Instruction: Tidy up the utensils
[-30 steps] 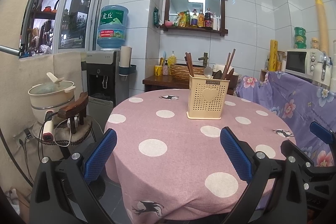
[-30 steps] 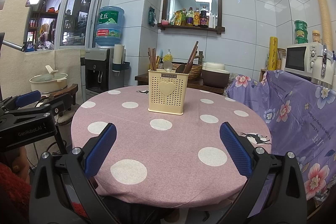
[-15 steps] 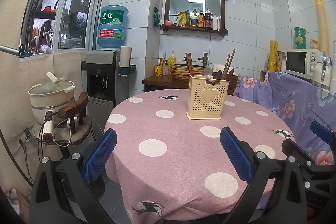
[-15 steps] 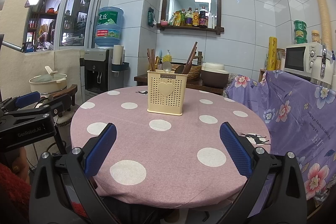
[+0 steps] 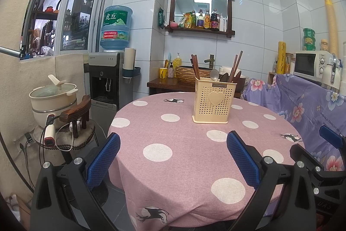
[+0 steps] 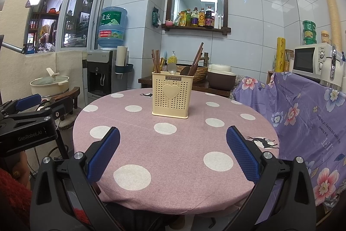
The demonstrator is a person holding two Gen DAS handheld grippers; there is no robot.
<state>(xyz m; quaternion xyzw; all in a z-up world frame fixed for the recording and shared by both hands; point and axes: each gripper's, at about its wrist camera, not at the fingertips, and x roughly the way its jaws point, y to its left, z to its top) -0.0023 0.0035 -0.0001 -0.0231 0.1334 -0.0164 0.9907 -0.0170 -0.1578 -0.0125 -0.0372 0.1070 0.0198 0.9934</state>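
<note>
Tiled kitchen corner, round table (image 6: 173,157) under a pink polka-dot cloth, bare apart from the utensil caddy (image 6: 170,95) standing upright near the far-centre. Left gripper (image 5: 173,155) and right gripper (image 6: 173,152) both hovered over the near edge, fingers spread wide, nothing between the pads, well apart from the caddy.

Contents: a bundle of dark chopsticks (image 6: 156,61) stood near-vertical at the caddy's left end; a metal spoon (image 6: 172,68) sat mid-way, bowl up; a dark wooden spoon (image 6: 185,70) and more long wooden sticks (image 6: 197,57) leaned right at the other end. Inner dividers couldn't be made out, so which compartment each sat in was unclear. Nothing lay loose on the cloth.

Handling, my read:
- Caddy looked like thin perforated plastic, light, likely to tip or slide on the cloth if a utensil was dragged sideways. Brace a side wall with one gripper.
- Chopsticks were stiff, thin, smooth; pinch the exposed upper shafts, lift straight up.
- Metal spoon was probably slippery; pinch at the neck below the bowl.
- Nothing looked fragile.
</note>
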